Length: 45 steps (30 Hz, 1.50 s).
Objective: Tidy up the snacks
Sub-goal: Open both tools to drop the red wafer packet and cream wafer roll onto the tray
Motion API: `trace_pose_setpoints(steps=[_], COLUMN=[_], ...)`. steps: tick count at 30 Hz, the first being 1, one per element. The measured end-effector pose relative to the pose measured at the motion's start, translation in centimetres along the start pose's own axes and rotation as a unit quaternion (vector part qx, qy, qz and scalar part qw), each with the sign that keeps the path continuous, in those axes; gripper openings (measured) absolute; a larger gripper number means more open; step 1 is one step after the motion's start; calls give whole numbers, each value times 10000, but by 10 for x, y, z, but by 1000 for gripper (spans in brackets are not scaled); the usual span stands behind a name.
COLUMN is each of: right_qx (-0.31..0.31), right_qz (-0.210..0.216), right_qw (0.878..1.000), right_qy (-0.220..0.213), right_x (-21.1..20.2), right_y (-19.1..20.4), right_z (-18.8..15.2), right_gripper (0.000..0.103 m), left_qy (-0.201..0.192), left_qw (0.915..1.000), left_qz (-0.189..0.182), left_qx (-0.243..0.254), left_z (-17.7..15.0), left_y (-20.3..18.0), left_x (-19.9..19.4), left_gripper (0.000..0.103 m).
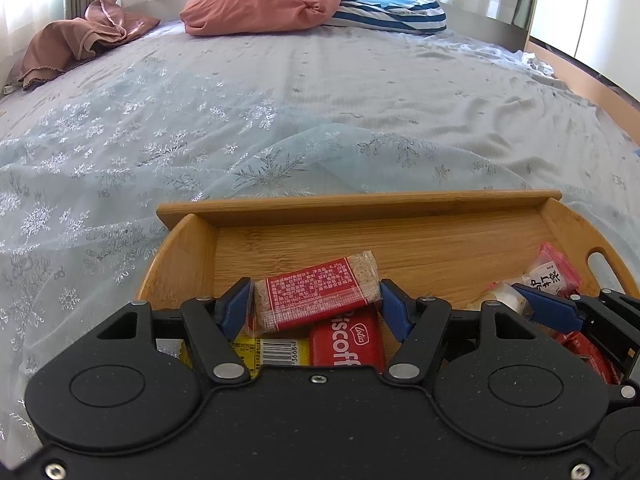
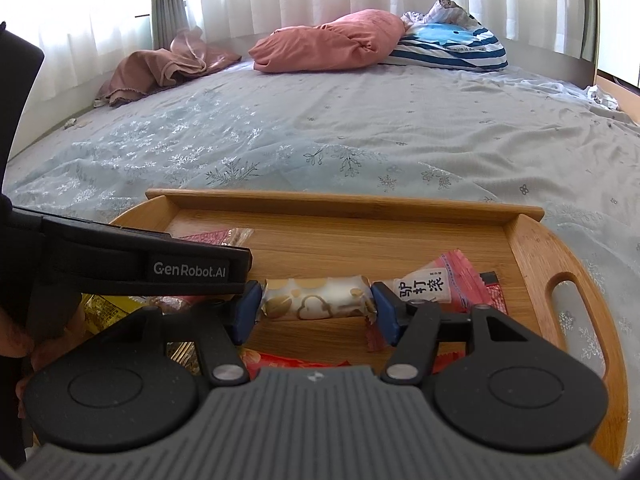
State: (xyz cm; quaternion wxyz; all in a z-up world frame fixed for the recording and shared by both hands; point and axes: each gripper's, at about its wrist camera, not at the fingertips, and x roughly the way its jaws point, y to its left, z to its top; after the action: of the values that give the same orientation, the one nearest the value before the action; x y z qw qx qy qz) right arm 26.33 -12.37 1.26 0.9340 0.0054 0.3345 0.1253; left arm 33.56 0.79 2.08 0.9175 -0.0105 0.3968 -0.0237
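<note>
A wooden tray lies on the bed with snack packets in it. My left gripper is shut on a red biscuit packet, its blue pads against both ends. Under it lie a red Biscoff packet and a yellow packet. My right gripper holds a white packet with gold hearts low over the tray floor, and its pads touch the two ends. A pink packet with black characters lies just behind the right finger. More red wrappers sit under the gripper.
The bed's pale blue snowflake sheet stretches beyond the tray. At the far end lie a pink pillow, a blue striped pillow and a brownish cloth. A wooden bed edge runs along the right. A hand shows at the left.
</note>
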Motion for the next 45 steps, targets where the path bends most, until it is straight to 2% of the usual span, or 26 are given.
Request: trace_pose_setpoints(steps=[7,10,14,21,28,32,45], right_qx=[-8,-66,-43,-37,-47,2,168], right_qz=[18,49,85,54,-19,-29,-101], right_qw=[10000,10000,10000,10000,9999,9998,9992], right_qy=[-8,16,-1,-56,-123,-182,-362], right_x=[0,0,0,-4,-16,-29,-82], right_y=[0,2,1,1,3,-2,-6], right_z=[-1,0,0,-1,-1,1,-13], right_gripper=[68,70,78,79,82,85,90], left_qy=[-14,-1,32,76,-24,-108,-501], left_qw=[10000,9999,10000,9999,9997,9998,9982], left_qz=[16,-4,-38,-94,-112,-150,-176], left_qx=[68,112,51,71,198,92,271], left_z=[-1,-1,-1,0,-2,-5,-38], left_y=[-2,-3,-1,0,-3,-1,-6], left_x=[0,0,0,-11,-34,-51,-126], left_gripper=[66,69,76,80,89,94,99])
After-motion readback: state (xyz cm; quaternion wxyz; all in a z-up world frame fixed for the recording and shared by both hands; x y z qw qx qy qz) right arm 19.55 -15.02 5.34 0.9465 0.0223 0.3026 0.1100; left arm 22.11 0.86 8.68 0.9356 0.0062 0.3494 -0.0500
